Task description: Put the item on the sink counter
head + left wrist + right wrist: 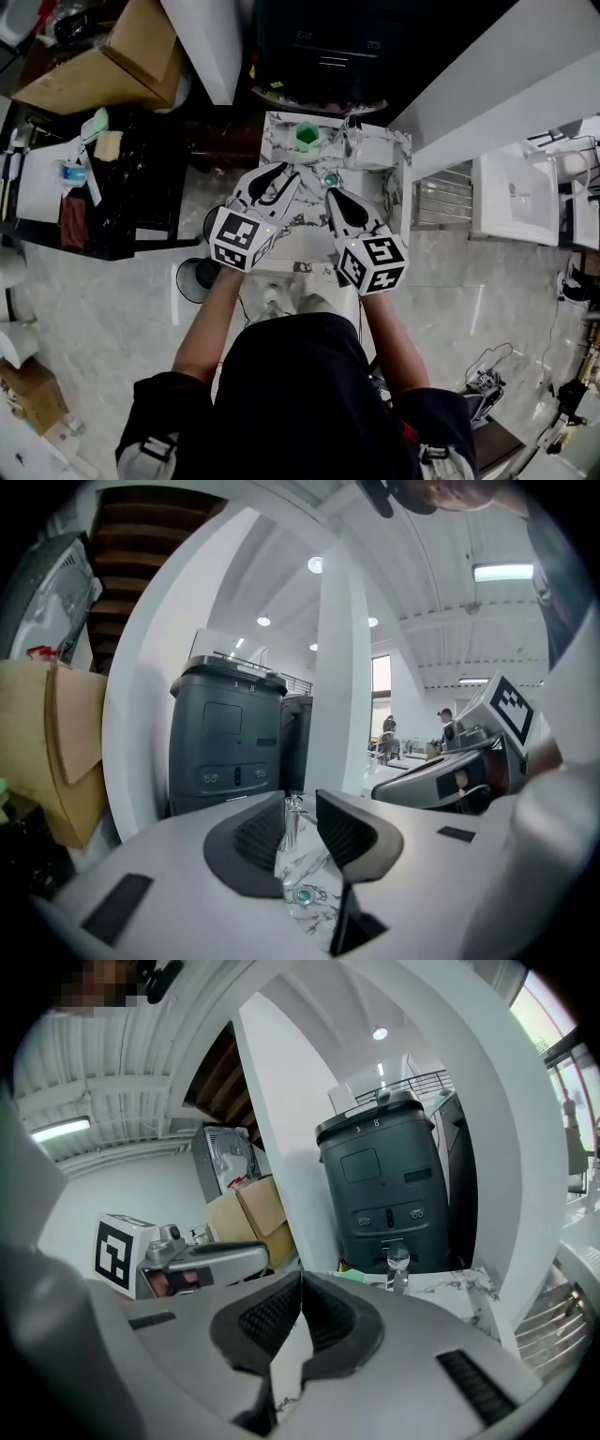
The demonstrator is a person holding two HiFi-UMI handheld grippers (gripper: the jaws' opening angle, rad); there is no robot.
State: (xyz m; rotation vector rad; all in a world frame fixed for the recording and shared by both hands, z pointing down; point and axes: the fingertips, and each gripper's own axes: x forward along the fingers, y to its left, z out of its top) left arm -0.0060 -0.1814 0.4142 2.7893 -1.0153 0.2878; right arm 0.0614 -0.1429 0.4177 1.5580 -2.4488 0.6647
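Note:
A small green cup (307,136) stands at the back of the marble sink counter (281,220), left of the chrome faucet (353,141). Both grippers hover over the basin, near its drain (329,178). My left gripper (281,174) has a narrow gap between its jaws with nothing in it; in the left gripper view the faucet (293,822) and drain (303,894) show through the left gripper (300,819). My right gripper (335,195) is shut and empty, and the pads of the right gripper (300,1286) meet at the tips. A bit of the green cup (361,1277) shows beyond it.
A dark grey bin (394,1185) stands behind the counter against a white pillar. Cardboard boxes (103,56) and a cluttered dark shelf (103,187) lie to the left. White basins (520,197) stand at the right. A round black object (197,278) sits on the floor by my left arm.

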